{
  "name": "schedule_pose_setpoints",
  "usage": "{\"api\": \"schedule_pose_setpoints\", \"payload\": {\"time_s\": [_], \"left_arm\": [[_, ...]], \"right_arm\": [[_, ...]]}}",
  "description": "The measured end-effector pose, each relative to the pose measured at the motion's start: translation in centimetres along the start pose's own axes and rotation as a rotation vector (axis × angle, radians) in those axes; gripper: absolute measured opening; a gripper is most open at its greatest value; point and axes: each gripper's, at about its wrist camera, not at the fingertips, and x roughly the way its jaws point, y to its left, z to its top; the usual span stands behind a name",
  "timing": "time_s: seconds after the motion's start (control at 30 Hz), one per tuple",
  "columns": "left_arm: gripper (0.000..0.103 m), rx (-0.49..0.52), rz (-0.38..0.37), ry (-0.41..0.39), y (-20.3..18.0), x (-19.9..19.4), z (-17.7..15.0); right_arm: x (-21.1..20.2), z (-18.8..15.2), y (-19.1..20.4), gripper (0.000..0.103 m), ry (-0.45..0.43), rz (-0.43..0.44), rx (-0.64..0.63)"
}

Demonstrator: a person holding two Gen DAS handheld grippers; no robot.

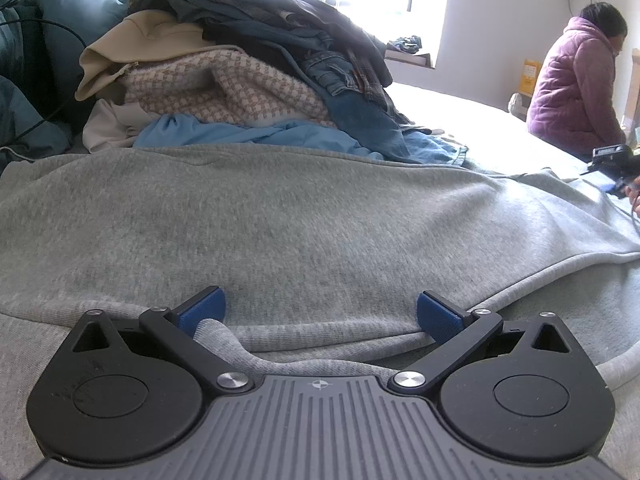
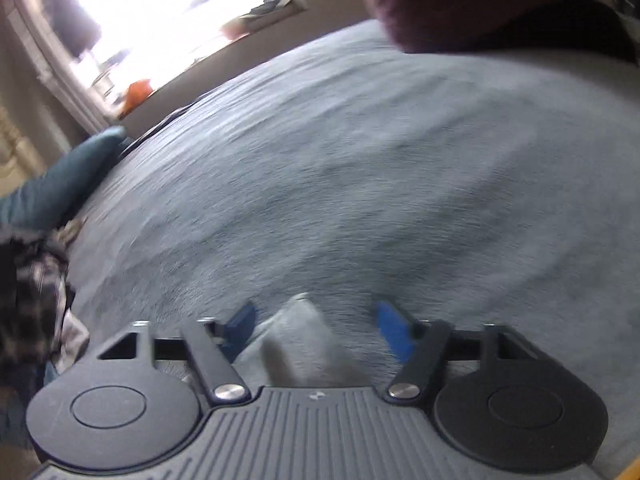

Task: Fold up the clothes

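Observation:
A grey sweatshirt [image 1: 304,216] lies spread flat across the bed. My left gripper [image 1: 320,314] is open, low over the garment's ribbed near edge [image 1: 328,334], which lies between the blue pads [image 1: 204,312]. In the blurred right wrist view my right gripper [image 2: 316,328] is open over grey fabric [image 2: 360,184], and a small fold of grey cloth [image 2: 296,332] rises between its blue fingers [image 2: 394,330]. The right gripper also shows at the far right edge of the left wrist view [image 1: 612,164].
A tall pile of unfolded clothes [image 1: 248,72] stands behind the sweatshirt: beige, houndstooth, light blue, denim and dark plaid. A person in a purple jacket [image 1: 572,84] sits at the bed's far right. A teal pillow [image 2: 60,188] and plaid cloth [image 2: 32,300] lie left.

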Motion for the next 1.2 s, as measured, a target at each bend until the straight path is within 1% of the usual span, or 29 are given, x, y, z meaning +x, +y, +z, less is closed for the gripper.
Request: {"api": "schedule_pose_setpoints", "payload": {"time_s": [0.03, 0.07, 0.1, 0.2, 0.3, 0.37, 0.47, 0.57, 0.63, 0.67, 0.73, 0.77, 0.8, 0.87, 0.93, 1.03, 1.07, 1.1, 1.13, 1.2], "left_arm": [[0.103, 0.0, 0.0, 0.0, 0.0, 0.0, 0.0], [0.103, 0.0, 0.0, 0.0, 0.0, 0.0, 0.0], [0.103, 0.0, 0.0, 0.0, 0.0, 0.0, 0.0], [0.103, -0.001, -0.001, -0.002, 0.0, 0.0, 0.0], [0.103, -0.001, -0.001, -0.003, 0.0, 0.0, 0.0], [0.103, -0.001, -0.001, -0.003, 0.0, 0.0, 0.0], [0.103, -0.001, -0.001, -0.004, 0.0, 0.0, 0.0], [0.103, -0.001, -0.002, -0.004, 0.0, 0.0, 0.0], [0.103, -0.002, -0.003, -0.004, 0.1, 0.0, 0.0], [0.103, -0.002, -0.003, -0.004, 0.1, 0.0, 0.0], [0.103, -0.003, -0.003, -0.004, 0.1, 0.0, 0.0], [0.103, -0.003, -0.003, -0.005, 0.0, -0.1, 0.0], [0.103, -0.003, -0.003, -0.005, 0.0, -0.1, 0.0], [0.103, -0.003, -0.003, -0.005, 0.0, -0.1, -0.1], [0.103, -0.004, -0.004, -0.005, 0.0, -0.1, -0.1], [0.103, -0.004, -0.004, -0.005, 0.0, -0.1, -0.1], [0.103, -0.004, -0.004, -0.004, 0.0, -0.1, -0.1], [0.103, -0.004, -0.004, -0.004, 0.0, -0.1, -0.1], [0.103, -0.004, -0.004, -0.004, 0.0, -0.1, -0.1], [0.103, -0.005, -0.004, -0.005, 0.0, -0.1, -0.1]], "right_arm": [[0.2, -0.2, 0.6, 0.023, 0.009, 0.01, -0.03], [0.4, -0.4, 1.2, 0.011, 0.016, 0.017, -0.065], [0.2, -0.6, 1.8, 0.01, 0.007, 0.013, -0.101], [-1.6, -1.2, 2.5, 0.009, -0.081, -0.03, -0.155], [-1.8, -1.2, 1.8, 0.009, -0.132, -0.096, -0.136], [-1.6, -1.3, 1.3, 0.009, -0.148, -0.106, -0.112], [-0.7, -1.8, 1.1, 0.009, -0.152, -0.134, -0.114], [-0.2, -2.1, 0.8, 0.009, -0.159, -0.144, -0.102], [-0.4, -1.9, 0.7, 0.011, -0.162, -0.155, -0.087], [-0.7, -1.6, 0.4, 0.014, -0.176, -0.172, -0.074], [-2.4, -1.0, -0.4, 0.02, -0.237, -0.224, -0.024], [-3.9, -0.8, -1.1, 0.021, -0.265, -0.229, 0.013], [-5.1, -0.6, -1.5, 0.021, -0.268, -0.211, 0.039], [-7.1, -0.4, -1.1, 0.021, -0.203, -0.134, 0.011], [-8.3, -1.6, 1.9, 0.021, -0.101, -0.043, -0.139], [-8.3, -5.6, 7.7, 0.021, 0.071, 0.075, -0.372], [-7.8, -7.2, 9.4, 0.019, 0.11, 0.087, -0.449], [-7.3, -8.5, 10.4, 0.017, 0.133, 0.081, -0.511], [-6.7, -9.2, 10.6, 0.017, 0.145, 0.048, -0.552], [-5.8, -9.0, 8.5, 0.017, 0.137, -0.054, -0.536]]}}
